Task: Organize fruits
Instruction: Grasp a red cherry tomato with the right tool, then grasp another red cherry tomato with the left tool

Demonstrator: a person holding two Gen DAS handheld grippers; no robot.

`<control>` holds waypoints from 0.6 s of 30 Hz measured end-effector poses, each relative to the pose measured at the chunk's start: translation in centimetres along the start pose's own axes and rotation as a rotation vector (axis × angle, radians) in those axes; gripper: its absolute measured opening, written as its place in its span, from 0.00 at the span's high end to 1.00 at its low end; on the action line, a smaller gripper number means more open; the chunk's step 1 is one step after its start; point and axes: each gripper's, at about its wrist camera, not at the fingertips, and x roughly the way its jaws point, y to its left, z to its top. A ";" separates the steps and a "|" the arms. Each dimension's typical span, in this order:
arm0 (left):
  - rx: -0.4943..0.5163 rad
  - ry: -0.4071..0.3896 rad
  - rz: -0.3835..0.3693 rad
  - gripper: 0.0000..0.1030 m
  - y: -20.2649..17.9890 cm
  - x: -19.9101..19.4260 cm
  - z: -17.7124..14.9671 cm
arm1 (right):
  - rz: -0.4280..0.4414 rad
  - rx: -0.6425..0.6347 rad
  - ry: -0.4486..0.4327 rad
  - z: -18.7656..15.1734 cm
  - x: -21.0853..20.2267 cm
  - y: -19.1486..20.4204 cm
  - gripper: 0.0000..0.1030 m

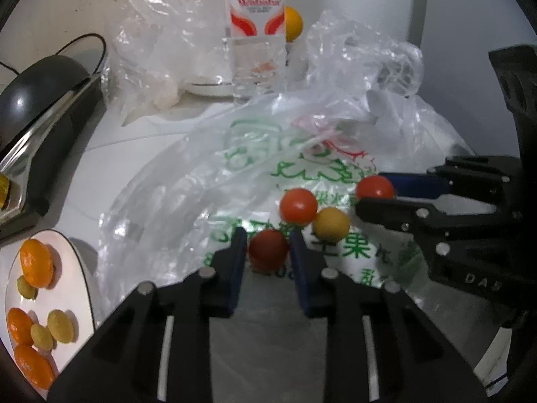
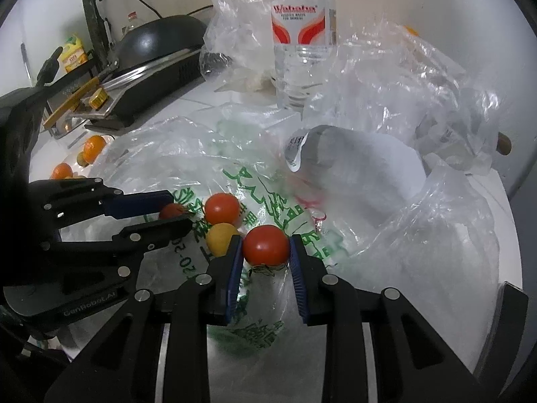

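A large printed plastic bag (image 1: 268,174) lies spread flat over the white counter (image 1: 100,154), and it serves as the bed on which the small tomatoes sit, which is likely why both grippers work over it. Behind it stand a clear water bottle (image 1: 255,33) and more crumpled clear plastic (image 2: 402,77) (clutter, not part of the sorting). At the left edge of the left wrist view a white plate (image 1: 80,268) holds orange and greenish fruit pieces, so it looks like the place where sorted fruit goes.

The left gripper (image 1: 268,252) is clamped narrowly on a dark red tomato (image 1: 268,248), its blue pads touching both sides. The right gripper (image 2: 265,252) likewise pinches a red tomato (image 2: 265,245). Between them a second red tomato (image 1: 298,206) and a yellow tomato (image 1: 330,223) rest loose on the bag, touching each other.
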 end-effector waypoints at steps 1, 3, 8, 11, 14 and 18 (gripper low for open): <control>-0.001 -0.005 -0.001 0.75 0.0 -0.2 0.0 | -0.001 -0.002 -0.004 0.0 -0.2 0.1 0.72; -0.002 -0.010 -0.003 0.77 -0.1 -0.4 -0.1 | -0.001 -0.005 -0.012 0.0 -0.6 0.3 0.72; 0.007 -0.018 -0.006 0.77 -0.1 -0.3 0.0 | -0.007 -0.005 -0.019 -0.2 -1.1 0.4 0.72; 0.012 -0.018 -0.008 0.77 0.1 0.0 0.0 | -0.010 -0.001 -0.019 -0.4 -1.4 0.3 0.72; 0.017 -0.011 0.000 0.76 0.2 0.4 0.3 | -0.006 0.007 -0.022 -0.6 -1.6 -0.1 0.71; 0.031 -0.004 0.012 0.76 -0.1 0.5 0.5 | -0.009 0.015 -0.017 -0.9 -1.8 -0.6 0.71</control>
